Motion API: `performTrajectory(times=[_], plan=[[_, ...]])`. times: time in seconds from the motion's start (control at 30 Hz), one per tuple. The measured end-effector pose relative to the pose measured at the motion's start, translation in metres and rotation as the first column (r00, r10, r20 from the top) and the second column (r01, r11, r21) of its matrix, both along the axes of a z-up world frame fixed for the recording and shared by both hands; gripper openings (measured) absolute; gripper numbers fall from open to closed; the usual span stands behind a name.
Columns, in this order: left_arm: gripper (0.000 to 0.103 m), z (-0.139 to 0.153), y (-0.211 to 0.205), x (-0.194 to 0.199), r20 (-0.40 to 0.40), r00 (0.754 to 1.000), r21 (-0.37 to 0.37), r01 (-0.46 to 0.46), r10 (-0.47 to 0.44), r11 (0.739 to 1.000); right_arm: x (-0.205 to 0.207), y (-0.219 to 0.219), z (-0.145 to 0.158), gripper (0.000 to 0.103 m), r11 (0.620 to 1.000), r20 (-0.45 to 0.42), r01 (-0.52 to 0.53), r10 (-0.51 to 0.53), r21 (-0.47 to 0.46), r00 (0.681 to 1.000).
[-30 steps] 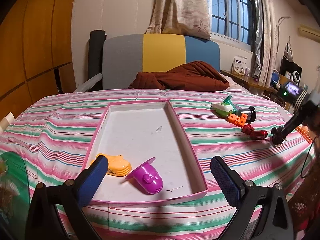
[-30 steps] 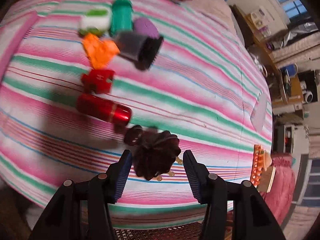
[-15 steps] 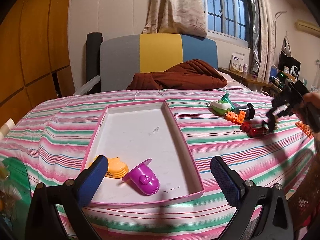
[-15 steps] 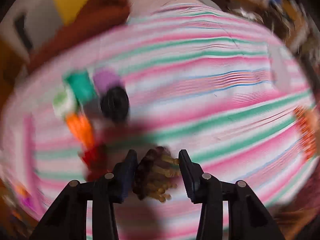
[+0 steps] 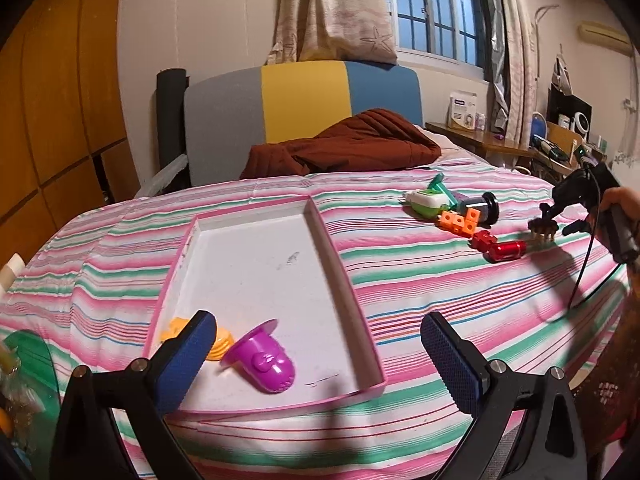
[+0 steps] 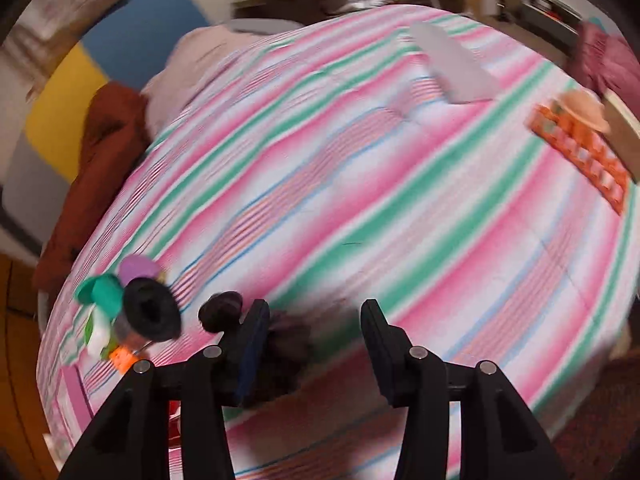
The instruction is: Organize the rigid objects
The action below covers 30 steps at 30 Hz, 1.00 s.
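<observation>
A pink tray (image 5: 340,280) with a white floor lies on the striped bed and holds an orange toy (image 5: 220,342) and a purple toy (image 5: 264,364). My left gripper (image 5: 316,356) hovers open over the tray's near end. Further right lie a green-white toy (image 5: 426,200), orange cubes (image 5: 458,222), a black spool (image 5: 486,208), a red block (image 5: 482,240) and a red can (image 5: 506,248). My right gripper (image 5: 560,220) (image 6: 316,320) is beside the can. Its jaws are opening around a dark brown pin brush (image 5: 542,230) (image 6: 288,344), which lies against the left finger, with a gap on the right.
A brown blanket (image 5: 348,148) is bunched at the bed's head. In the right wrist view an orange strip (image 6: 580,152) lies at the bed's far edge and a grey flat thing (image 6: 452,68) lies further back. A person's hand (image 5: 624,208) holds the right gripper. A green object (image 5: 28,360) sits low on the left.
The right gripper closed on the brush, rolled hard and carried it from near the bed's edge towards the red can; its jaws have since widened. The left gripper drifted slightly.
</observation>
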<state>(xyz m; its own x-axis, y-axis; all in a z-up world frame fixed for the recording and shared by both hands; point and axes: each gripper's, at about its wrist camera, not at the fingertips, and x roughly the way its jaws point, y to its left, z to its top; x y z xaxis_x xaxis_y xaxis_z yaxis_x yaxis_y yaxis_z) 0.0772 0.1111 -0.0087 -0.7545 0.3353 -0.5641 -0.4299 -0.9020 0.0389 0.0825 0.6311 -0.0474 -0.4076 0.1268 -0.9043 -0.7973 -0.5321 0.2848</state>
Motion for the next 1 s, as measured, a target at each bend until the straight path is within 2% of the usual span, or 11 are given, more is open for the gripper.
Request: performTrajectory(times=[0.1, 0.17, 0.27, 0.3, 0.37, 0.47, 0.57, 0.67, 0.8, 0.93, 1.0], plan=[[0.103, 0.0, 0.007, 0.001, 0.0, 1.0, -0.009, 0.019, -0.019, 1.0, 0.016, 0.008, 0.01, 0.052, 0.999, -0.018, 0.039, -0.039, -0.001, 0.999], [0.103, -0.001, 0.012, 0.0, 0.002, 1.0, -0.016, 0.028, -0.028, 0.999, 0.022, 0.007, 0.018, 0.055, 1.0, -0.04, 0.024, -0.025, -0.014, 0.999], [0.103, -0.002, 0.018, -0.001, 0.012, 0.999, -0.02, 0.036, -0.036, 0.999, 0.021, -0.002, 0.026, 0.062, 0.998, -0.054, -0.051, 0.049, -0.032, 0.997], [0.103, -0.003, 0.019, -0.001, 0.017, 0.999, -0.017, 0.039, -0.038, 0.999, 0.015, -0.007, 0.025, 0.062, 0.994, -0.049, -0.099, 0.096, -0.046, 0.994], [0.103, -0.002, 0.022, -0.002, 0.023, 0.999, -0.018, 0.043, -0.042, 0.999, 0.008, -0.013, 0.022, 0.062, 0.991, -0.034, -0.122, 0.121, -0.045, 0.992], [0.103, 0.001, 0.024, 0.001, 0.005, 0.999, -0.026, 0.048, -0.048, 0.998, 0.005, -0.001, 0.017, 0.062, 0.997, -0.081, -0.043, 0.037, -0.065, 0.996], [0.103, 0.003, 0.023, 0.002, -0.002, 0.999, -0.029, 0.045, -0.045, 0.999, -0.004, 0.015, 0.007, 0.062, 0.981, -0.193, 0.026, -0.064, -0.193, 0.979], [0.103, 0.003, 0.023, -0.001, 0.003, 0.999, -0.035, 0.038, -0.038, 0.999, -0.013, 0.031, -0.008, 0.063, 0.956, -0.261, 0.072, -0.15, -0.285, 0.954], [0.103, 0.002, 0.025, -0.003, 0.009, 0.999, -0.05, 0.036, -0.035, 0.998, -0.018, 0.046, -0.024, 0.063, 0.924, -0.321, 0.088, -0.217, -0.373, 0.922], [0.103, 0.0, 0.031, -0.005, 0.016, 0.999, -0.068, 0.043, -0.042, 0.997, -0.034, 0.054, -0.035, 0.062, 0.919, -0.369, 0.071, -0.226, -0.388, 0.902], [0.103, -0.002, 0.036, -0.007, 0.022, 0.999, -0.075, 0.049, -0.047, 0.996, -0.039, 0.057, -0.037, 0.063, 0.904, -0.422, 0.05, -0.246, -0.425, 0.872]])
